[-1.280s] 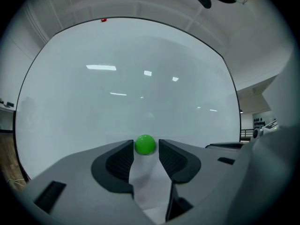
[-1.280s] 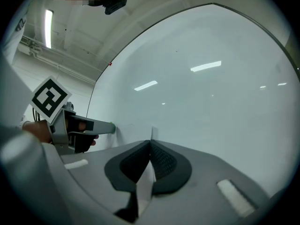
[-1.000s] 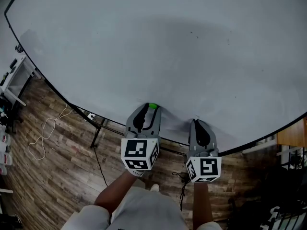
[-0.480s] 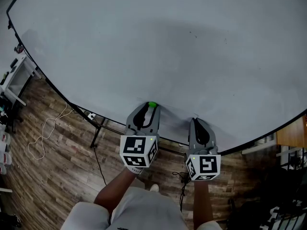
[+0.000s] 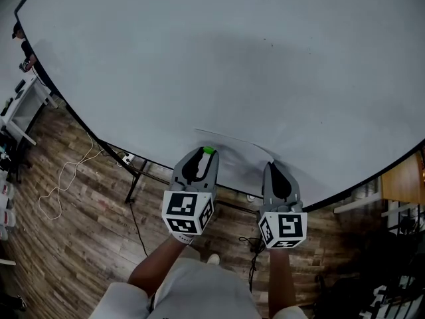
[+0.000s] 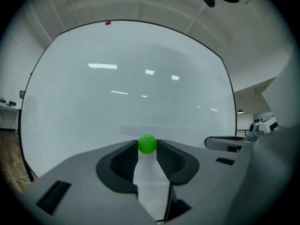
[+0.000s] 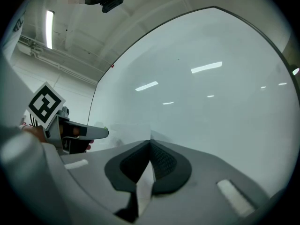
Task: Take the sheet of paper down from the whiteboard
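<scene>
Sheet of paper (image 5: pixel 236 159) hangs low on the whiteboard (image 5: pixel 219 58), spanning the gap between my two hand-held grippers. Its top edge runs as a thin slanted line from just above my left one across to my right one. A soft shadow lies behind it where it stands off the board.

Far out to the left of my left hand-held gripper (image 5: pixel 203 158), the board's black frame curves down past a white shelf (image 5: pixel 20 115). A pale cable (image 5: pixel 63 181) loops on the wooden floor (image 5: pixel 73 224) there. Nearer to me, the stand's dark legs (image 5: pixel 136 178) splay below the frame.

My left hand-held gripper points level at the board. Its jaws are clamped on a green ball magnet (image 6: pixel 147 144), held right at the tips near the sheet's left end. High above it, at the board's top rim and well apart, sits a small red magnet (image 6: pixel 108 22). Between that rim and my jaws the board is one broad plain surface, stretching wide to either side.

My right hand-held gripper (image 7: pixel 151 146) is pressed together on the right end of the sheet of paper, and the thin sheet runs back between the pads. The frame's lower edge passes just under both sets of tips. To the right of my right one, beyond the frame, stands a wooden cabinet (image 5: pixel 405 178).
</scene>
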The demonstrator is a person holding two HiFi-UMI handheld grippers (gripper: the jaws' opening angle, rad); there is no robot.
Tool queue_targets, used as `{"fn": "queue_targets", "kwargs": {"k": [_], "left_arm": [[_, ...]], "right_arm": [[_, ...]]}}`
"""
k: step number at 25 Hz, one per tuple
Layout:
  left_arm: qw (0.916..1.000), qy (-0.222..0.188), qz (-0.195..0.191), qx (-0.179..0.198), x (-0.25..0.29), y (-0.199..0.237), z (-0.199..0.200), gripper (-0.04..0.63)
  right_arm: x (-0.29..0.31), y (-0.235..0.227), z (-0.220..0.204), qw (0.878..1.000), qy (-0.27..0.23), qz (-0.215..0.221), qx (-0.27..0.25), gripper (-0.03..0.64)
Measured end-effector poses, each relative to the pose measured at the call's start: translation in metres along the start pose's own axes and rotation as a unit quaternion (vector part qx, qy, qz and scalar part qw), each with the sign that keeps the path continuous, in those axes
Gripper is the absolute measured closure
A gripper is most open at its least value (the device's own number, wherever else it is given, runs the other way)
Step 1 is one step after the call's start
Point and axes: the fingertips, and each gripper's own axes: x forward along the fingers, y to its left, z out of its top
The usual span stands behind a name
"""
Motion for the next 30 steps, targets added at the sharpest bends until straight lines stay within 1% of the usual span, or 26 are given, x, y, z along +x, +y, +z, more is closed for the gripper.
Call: {"fn": "queue_targets", "kwargs": {"k": [5, 14, 19, 27, 30], "left_arm": [[1.0000, -0.001, 0.002, -0.003, -0.022, 0.005, -0.005, 0.471], [0.9998, -0.010, 0.007, -0.015, -0.075, 0.010, -0.008, 0.471], [0.9998, -0.016, 0.001, -0.008, -0.103, 0.006, -0.012, 0.471], [0.9992, -0.034, -0.010, -0.016, -0.144, 0.003, -0.004, 0.471], [0.9990, -0.039, -0.013, -0.019, -0.157, 0.001, -0.003, 0.471]], "right_arm": [[-0.010, 0.009, 0.005, 1.000, -0.005, -0.001, 0.003, 0.607], [-0.049, 0.024, 0.010, 1.000, -0.014, -0.011, 0.017, 0.607], [-0.074, 0.029, 0.012, 0.999, -0.018, -0.016, 0.024, 0.607], [-0.111, 0.045, 0.017, 1.000, -0.009, -0.016, -0.006, 0.607], [-0.122, 0.048, 0.019, 1.000, -0.012, -0.018, -0.006, 0.607]]}}
